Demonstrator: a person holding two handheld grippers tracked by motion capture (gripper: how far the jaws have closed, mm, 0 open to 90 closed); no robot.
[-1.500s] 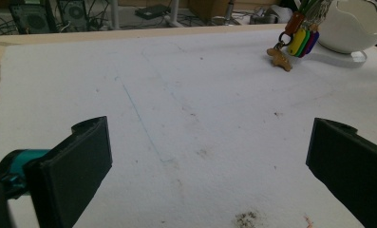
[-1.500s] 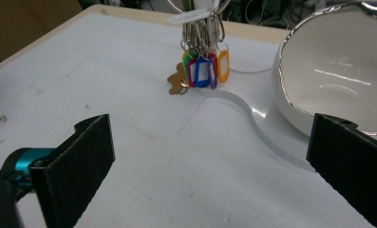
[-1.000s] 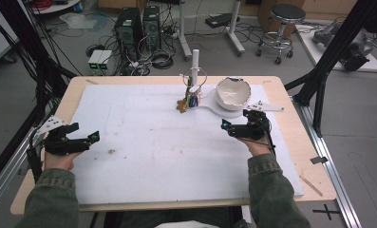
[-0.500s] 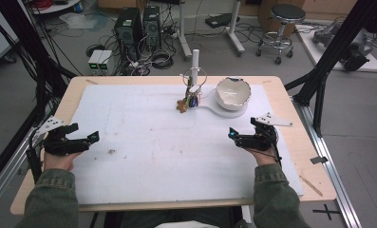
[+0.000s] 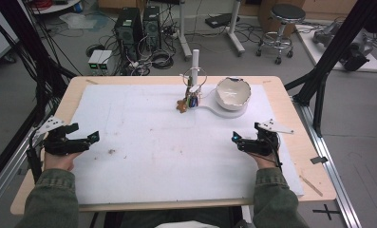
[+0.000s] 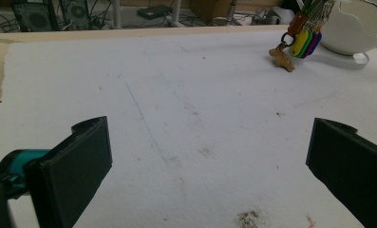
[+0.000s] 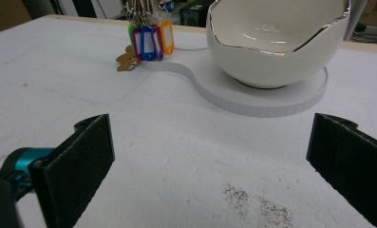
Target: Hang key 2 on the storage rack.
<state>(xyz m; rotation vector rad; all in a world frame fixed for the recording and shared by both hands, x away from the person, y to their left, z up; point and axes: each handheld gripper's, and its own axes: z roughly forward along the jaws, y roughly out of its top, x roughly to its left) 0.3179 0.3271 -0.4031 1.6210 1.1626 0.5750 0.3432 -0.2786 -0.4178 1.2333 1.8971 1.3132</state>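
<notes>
Counter [image 5: 290,102]: pale wood, with a white mat [image 5: 176,142] spread over most of it; faint brown specks mark the mat in front of each claw.

Bowl [image 7: 277,40]: white and glossy, its rim jagged like a cracked eggshell and edged in silver. It sits on the round end of a flat white stand [image 7: 290,102] at the far middle of the counter, right of centre in the high view.

Key tags [image 7: 150,40]: a bunch of plastic tags in green, blue, purple and orange, each with a white label window, hanging from metal rings. A small tan figure [image 7: 126,61] dangles from the bunch and rests on the mat. The tags hang just beside the bowl, over the narrow end of the stand.

Right claw [image 5: 234,138]: released, its jaws spread wide with nothing between them. It lies low over the mat near the counter's right edge. The bowl stands ahead of it, near but apart, and the tags are farther off to the left in the right gripper view.

Left claw [image 5: 96,136]: released too, jaws wide apart over bare mat near the counter's left edge. The tags and bowl lie well apart from it, at the far right of the left gripper view.
</notes>
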